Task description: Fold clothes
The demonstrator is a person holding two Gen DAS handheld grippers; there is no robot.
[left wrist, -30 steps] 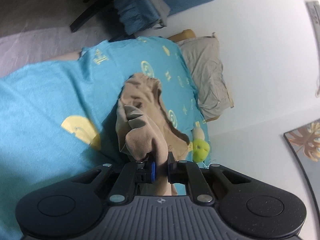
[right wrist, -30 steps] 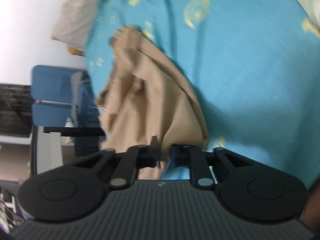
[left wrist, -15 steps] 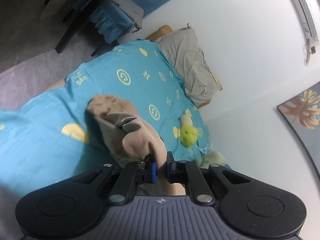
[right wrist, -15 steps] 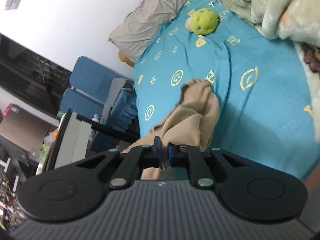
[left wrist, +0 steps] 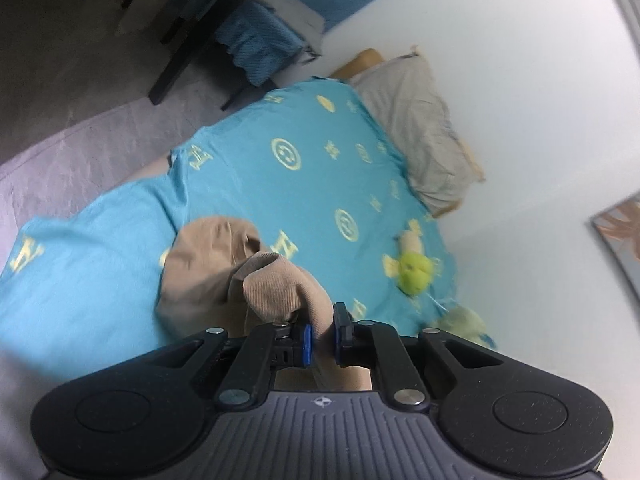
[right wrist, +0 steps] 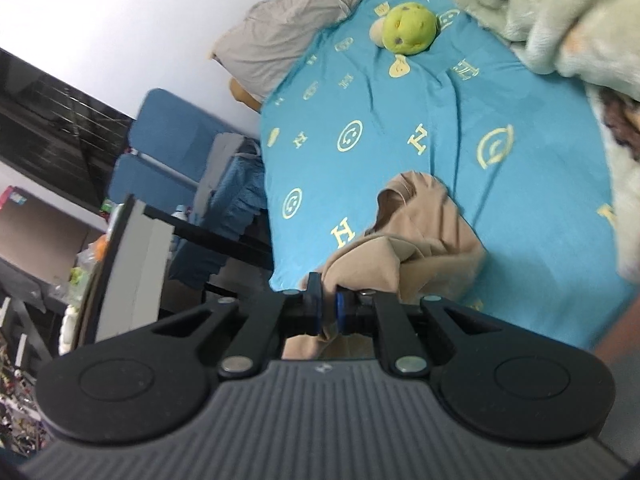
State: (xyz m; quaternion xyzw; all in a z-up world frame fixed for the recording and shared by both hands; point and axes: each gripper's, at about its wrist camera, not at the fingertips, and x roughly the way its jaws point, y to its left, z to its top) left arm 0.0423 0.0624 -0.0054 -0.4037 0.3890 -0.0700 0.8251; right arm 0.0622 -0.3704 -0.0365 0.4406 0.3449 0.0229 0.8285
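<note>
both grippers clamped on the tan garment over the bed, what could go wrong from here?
1. The tan garment hangs bunched and twisted between the left gripper and right gripper; laid down like this, it would likely crease.
2. Spreading it far up the blue bedsheet could catch the green plush toy.

On the blue bedsheet (right wrist: pixel 400 92) there is one tan garment (right wrist: pixel 424 236), one green stuffed toy (right wrist: pixel 408 28), and one pale fleece blanket (right wrist: pixel 560 20) at its edge. One grey pillow (right wrist: pixel 288 28) lies at the head of the sheet. Two grippers: the left gripper (left wrist: pixel 320 334) and the right gripper (right wrist: pixel 329 312). One blue chair (right wrist: pixel 168 148) stands beside the sheet.
</note>
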